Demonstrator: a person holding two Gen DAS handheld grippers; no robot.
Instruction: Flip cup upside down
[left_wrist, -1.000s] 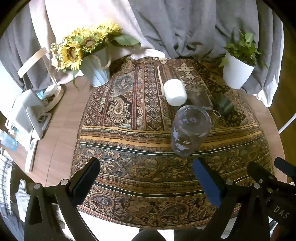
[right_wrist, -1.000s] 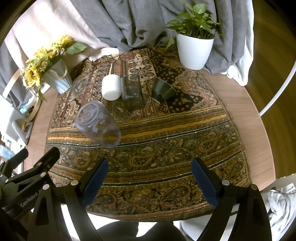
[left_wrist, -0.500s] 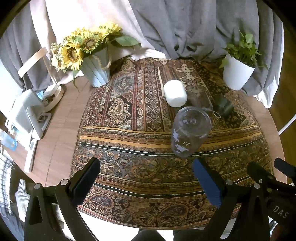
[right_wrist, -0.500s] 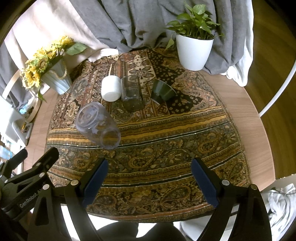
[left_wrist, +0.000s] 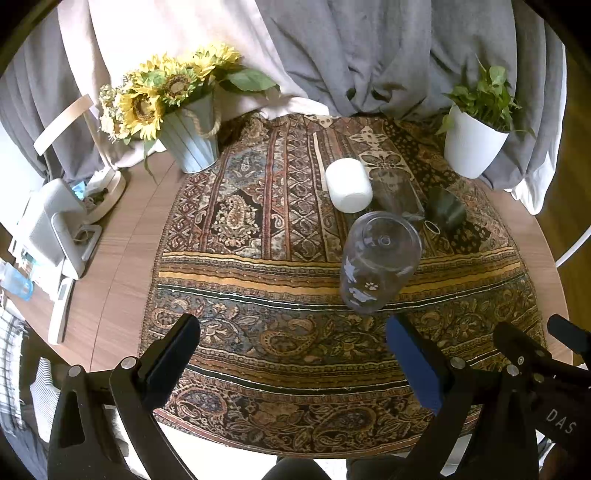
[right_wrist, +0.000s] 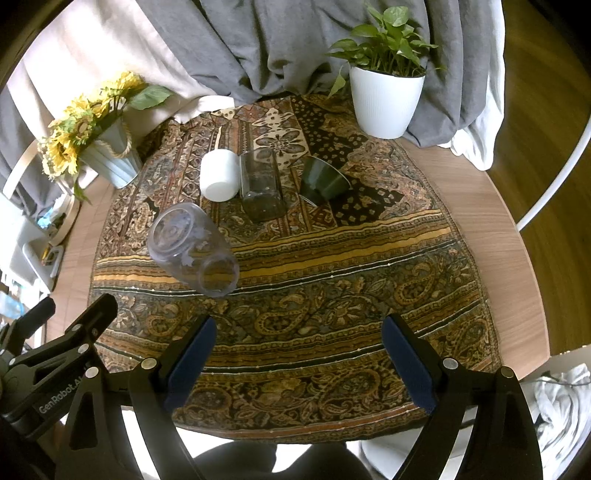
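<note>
A clear plastic cup (left_wrist: 376, 258) with white paw prints stands on the patterned cloth (left_wrist: 258, 332); its closed end faces up and its mouth rests on the cloth. It also shows in the right wrist view (right_wrist: 192, 251). Behind it stand a white cup (left_wrist: 348, 184), a dark glass tumbler (left_wrist: 397, 195) and a dark green cup (left_wrist: 445, 208). My left gripper (left_wrist: 291, 347) is open and empty, near the table's front edge, short of the clear cup. My right gripper (right_wrist: 299, 350) is open and empty, to the right of the clear cup.
A sunflower bucket (left_wrist: 192, 136) stands at the back left. A white plant pot (left_wrist: 474, 144) stands at the back right. White devices (left_wrist: 55, 229) lie on the wooden table (left_wrist: 122, 258) at the left. Grey curtains hang behind.
</note>
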